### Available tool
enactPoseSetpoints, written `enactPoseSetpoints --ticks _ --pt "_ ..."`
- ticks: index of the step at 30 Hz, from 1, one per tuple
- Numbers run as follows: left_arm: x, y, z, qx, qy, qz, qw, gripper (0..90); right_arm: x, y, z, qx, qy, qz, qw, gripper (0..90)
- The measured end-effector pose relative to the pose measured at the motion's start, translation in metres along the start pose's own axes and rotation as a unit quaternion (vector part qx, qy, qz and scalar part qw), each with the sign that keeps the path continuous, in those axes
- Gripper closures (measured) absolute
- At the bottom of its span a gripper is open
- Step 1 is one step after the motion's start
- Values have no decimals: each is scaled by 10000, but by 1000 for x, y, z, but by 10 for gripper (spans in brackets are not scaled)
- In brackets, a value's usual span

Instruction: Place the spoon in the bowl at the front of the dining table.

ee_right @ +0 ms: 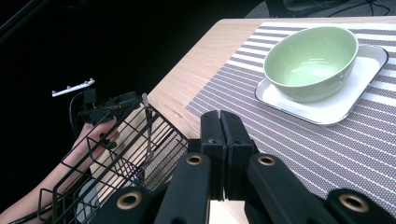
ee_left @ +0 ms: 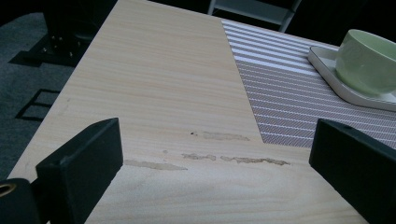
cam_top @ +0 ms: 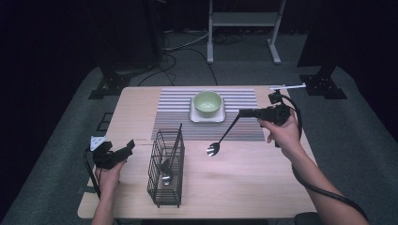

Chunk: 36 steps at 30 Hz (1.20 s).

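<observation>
Right gripper (cam_top: 241,113) was clamped on a spork (cam_top: 220,140) above the table (cam_top: 263,187); a wire basket (cam_top: 165,171) held two utensils, hard to identify. Left gripper (ee_left: 215,163) view: jaws wide apart, bowl (ee_left: 366,60) cut off. Right gripper view: jaws pressed together, spork hidden, bowl empty on its plate (ee_right: 336,105).

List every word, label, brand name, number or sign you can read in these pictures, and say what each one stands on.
None: no readable text shows in any view.
The green bowl, white square plate, striped placemat, black wire caddy, spoon held by the right gripper, and left gripper all carry no visible lettering.
Marks on the wooden table are scuffs, not writing.
</observation>
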State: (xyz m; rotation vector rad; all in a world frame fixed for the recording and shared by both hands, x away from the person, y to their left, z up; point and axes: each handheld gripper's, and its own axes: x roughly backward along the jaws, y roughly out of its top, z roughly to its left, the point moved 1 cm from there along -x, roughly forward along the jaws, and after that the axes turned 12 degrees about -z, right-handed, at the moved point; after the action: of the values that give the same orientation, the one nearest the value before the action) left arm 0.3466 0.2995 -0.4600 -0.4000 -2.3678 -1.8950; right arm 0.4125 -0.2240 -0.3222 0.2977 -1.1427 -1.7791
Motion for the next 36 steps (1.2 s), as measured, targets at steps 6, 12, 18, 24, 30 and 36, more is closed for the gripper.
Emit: enactPoseSetpoints --ticks 6,12,18,24,30,36 --pt "0 0 0 2 5 -5 10000 16 -7 3 -1 -29 -14 -1 10000 890" --pt "1 1 1 17 6 -18 10000 16 -10 7 -2 -43 -29 -39 10000 890" --pt "1 1 1 12 -2 -21 10000 16 -14 8 -5 -66 -59 -37 10000 890" --pt "1 1 1 9 2 -20 10000 16 -16 11 -8 -65 -115 -47 9999 890" --pt "1 1 0 6 5 -11 10000 16 -17 13 -12 -92 -183 -65 9998 890" --pt "1 1 0 8 3 -5 10000 16 -18 16 -16 -120 -234 -86 9996 890"
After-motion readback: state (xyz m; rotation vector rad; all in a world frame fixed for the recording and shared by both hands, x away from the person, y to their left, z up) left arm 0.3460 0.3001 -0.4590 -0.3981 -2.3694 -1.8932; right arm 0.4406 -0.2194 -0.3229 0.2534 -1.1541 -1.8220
